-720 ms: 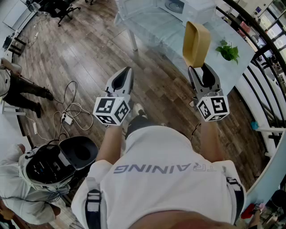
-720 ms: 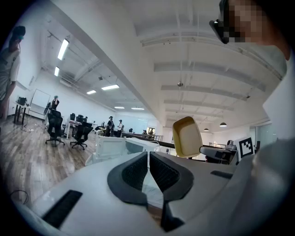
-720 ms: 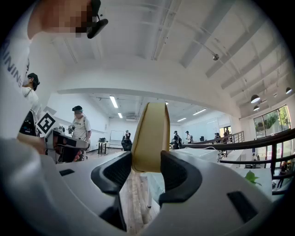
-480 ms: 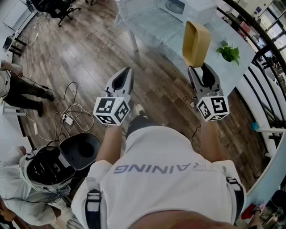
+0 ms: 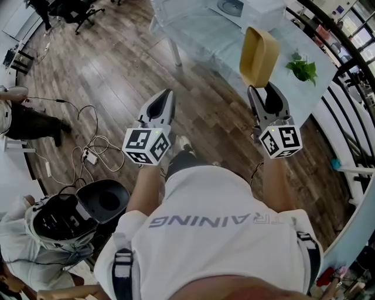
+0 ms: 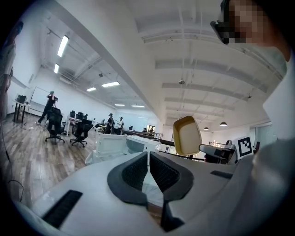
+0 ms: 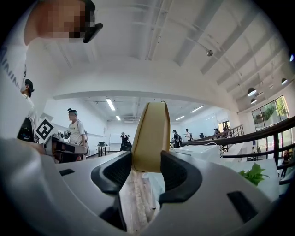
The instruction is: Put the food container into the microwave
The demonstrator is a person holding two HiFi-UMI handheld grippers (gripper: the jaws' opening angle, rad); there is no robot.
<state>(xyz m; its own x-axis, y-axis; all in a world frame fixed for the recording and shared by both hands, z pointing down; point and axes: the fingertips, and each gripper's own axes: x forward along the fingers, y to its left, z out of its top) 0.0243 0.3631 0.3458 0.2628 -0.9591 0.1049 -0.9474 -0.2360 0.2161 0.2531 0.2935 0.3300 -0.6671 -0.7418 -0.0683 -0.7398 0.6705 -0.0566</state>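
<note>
Mustard-tan food container, white microwave, green plant, brown plank floor

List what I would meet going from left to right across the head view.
Floor cables → left claw, shut and empty → food container, held upright on edge by the right claw → green plant.

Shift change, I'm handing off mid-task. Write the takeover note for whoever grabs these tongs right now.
Left tongs: shut, empty.
Right tongs: shut on the food container, held on edge in the air.
The microwave sits on the table ahead; I cannot tell whether its door is open.
Done: container is in the grip.
Left: carry it over, set it inside the microwave, release.
</note>
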